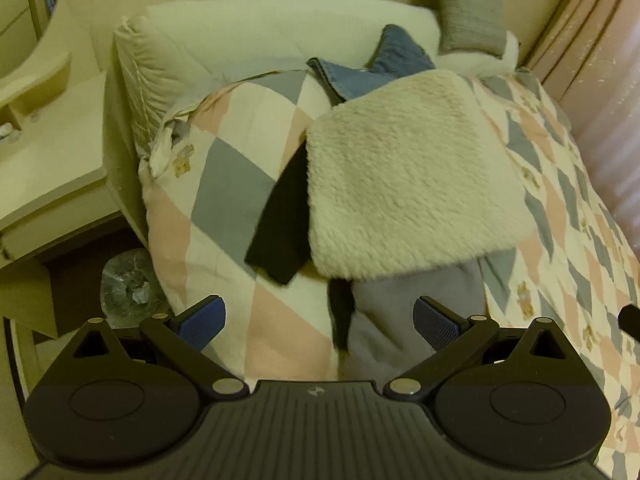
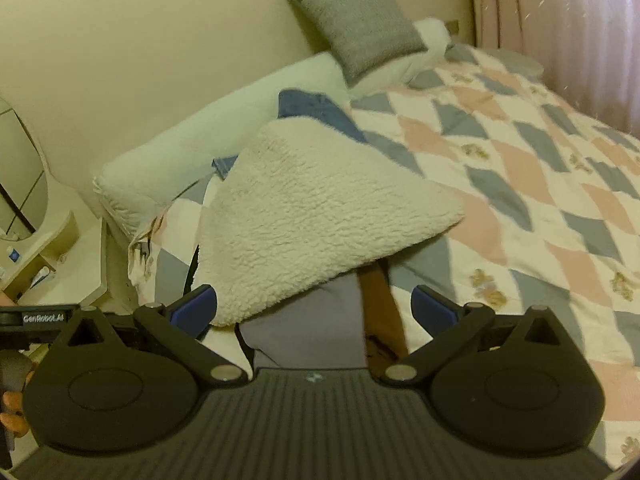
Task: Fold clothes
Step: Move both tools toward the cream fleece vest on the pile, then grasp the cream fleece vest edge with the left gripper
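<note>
Both grippers hover spread and empty over a clothes pile on the bed

Left wrist: the left gripper [image 1: 320, 320] holds nothing; one folded fleece [image 1: 408, 176] tops one black garment [image 1: 280, 216], one grey garment [image 1: 400, 312] and one denim piece [image 1: 360, 72] on the quilt [image 1: 560, 240]. Right wrist: the right gripper [image 2: 316, 308] is likewise empty. Probably best to lift the fleece aside whole, pinching two corners, before spreading the grey piece

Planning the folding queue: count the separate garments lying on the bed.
4 visible. The cream fleece lies on top; the black garment pokes out from under its left edge; the grey garment sits beneath its near edge; the denim piece lies behind, by the pillow. More may be hidden underneath.
</note>
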`<state>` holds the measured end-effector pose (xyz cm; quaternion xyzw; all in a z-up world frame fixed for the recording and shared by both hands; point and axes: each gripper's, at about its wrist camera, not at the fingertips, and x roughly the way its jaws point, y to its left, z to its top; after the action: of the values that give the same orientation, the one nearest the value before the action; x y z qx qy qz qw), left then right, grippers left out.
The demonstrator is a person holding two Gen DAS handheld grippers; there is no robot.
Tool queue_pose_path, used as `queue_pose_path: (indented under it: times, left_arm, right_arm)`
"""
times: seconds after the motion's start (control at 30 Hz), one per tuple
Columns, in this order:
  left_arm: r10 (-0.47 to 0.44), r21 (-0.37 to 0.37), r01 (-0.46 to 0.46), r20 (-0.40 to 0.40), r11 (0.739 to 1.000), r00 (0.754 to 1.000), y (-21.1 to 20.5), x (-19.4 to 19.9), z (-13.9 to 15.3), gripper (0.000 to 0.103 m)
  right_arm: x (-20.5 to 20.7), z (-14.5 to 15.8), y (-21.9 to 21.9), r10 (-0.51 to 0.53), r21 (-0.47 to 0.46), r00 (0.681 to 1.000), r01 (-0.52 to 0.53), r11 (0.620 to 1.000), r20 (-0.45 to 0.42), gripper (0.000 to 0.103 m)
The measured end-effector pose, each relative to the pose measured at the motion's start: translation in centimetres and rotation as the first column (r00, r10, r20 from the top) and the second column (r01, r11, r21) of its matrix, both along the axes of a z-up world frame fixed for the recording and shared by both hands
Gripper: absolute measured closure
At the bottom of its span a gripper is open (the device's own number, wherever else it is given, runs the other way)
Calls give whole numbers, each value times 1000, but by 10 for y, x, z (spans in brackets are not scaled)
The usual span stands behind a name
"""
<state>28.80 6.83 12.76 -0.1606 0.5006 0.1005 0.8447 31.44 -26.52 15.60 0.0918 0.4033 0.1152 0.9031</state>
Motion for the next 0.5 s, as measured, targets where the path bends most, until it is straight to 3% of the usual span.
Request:
queue_pose_path:
  times: [0.1, 0.27, 0.4, 0.5]
  left_arm:
    - [-12, -38, 11, -16, 999, 1000, 26, 33, -17, 0]
    - [-15, -169, 11, -20, 986, 1000, 69, 93, -56, 0]
    - [34, -189, -48, -75, 981, 997, 93, 144, -88, 0]
    - [67, -267, -83, -69, 960, 995, 106, 175, -108, 0]
  right_arm:
    - [29, -7, 26, -6, -23, 1000, 6, 1000, -30, 1]
    - [65, -19, 52, -39, -57, 994, 34, 998, -102, 1]
    - [84, -32, 59, -79, -99, 983, 63, 993, -166, 1]
    - [100, -42, 61, -106, -124, 973, 82, 989, -205, 1]
